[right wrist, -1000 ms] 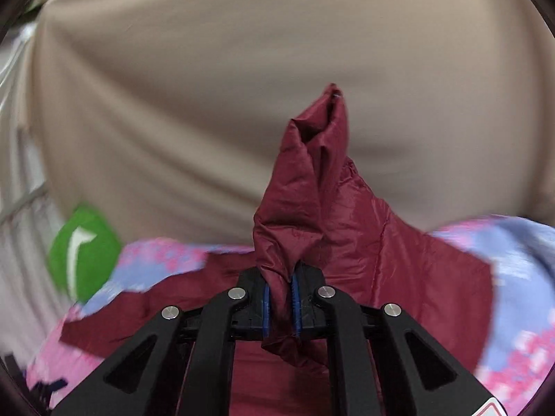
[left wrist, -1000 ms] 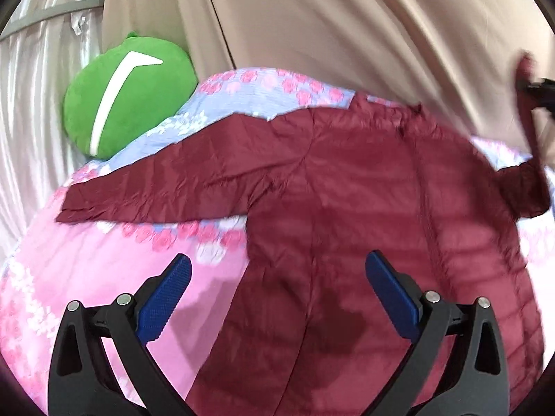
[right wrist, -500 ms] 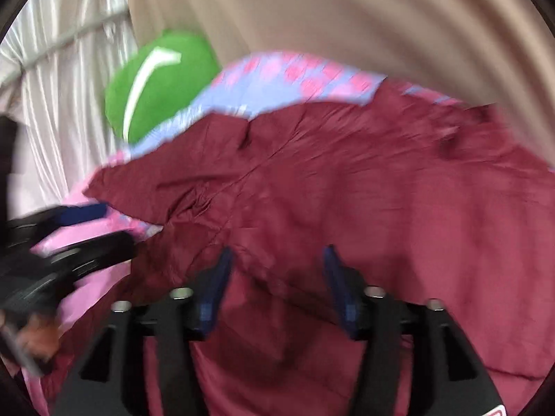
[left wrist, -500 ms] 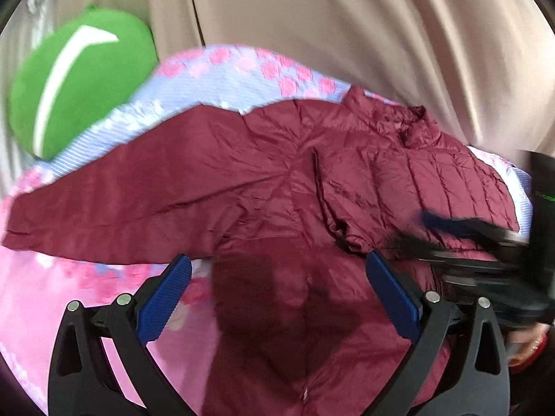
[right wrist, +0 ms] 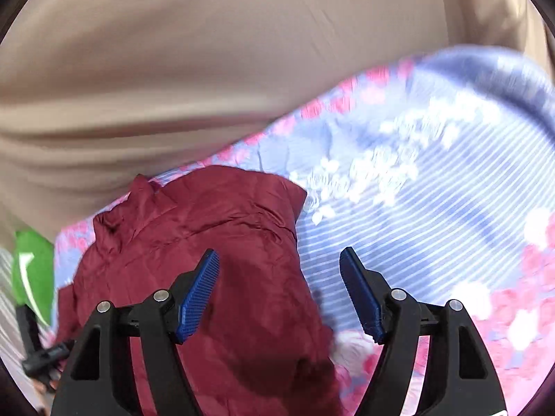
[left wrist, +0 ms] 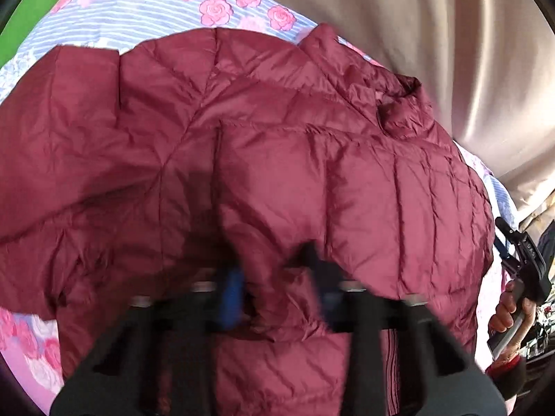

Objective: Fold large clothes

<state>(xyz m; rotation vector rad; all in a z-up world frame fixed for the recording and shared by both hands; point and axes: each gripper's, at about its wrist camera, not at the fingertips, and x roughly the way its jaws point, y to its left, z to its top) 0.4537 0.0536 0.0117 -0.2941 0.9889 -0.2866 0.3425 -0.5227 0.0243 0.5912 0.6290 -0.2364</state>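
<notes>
A maroon quilted jacket lies spread on a flowered bed sheet, one sleeve folded across its body. My left gripper is low over the jacket's middle and blurred. Its jaws are closing, and a raised fold of the jacket's fabric is pinched between the blue pads. In the right wrist view the jacket shows its collar and right edge. My right gripper hovers over that edge and the sheet. Its jaws are opening, with nothing between them. A hand holds it at the left wrist view's right edge.
A beige curtain hangs along the bed's far side. A green cushion lies at the bed's far left corner. The striped sheet to the right of the jacket is bare.
The right gripper let go of the sleeve, which now lies folded over the jacket's body, and swung right. The left gripper dropped closer to the jacket and went from wide open to pinching fabric.
</notes>
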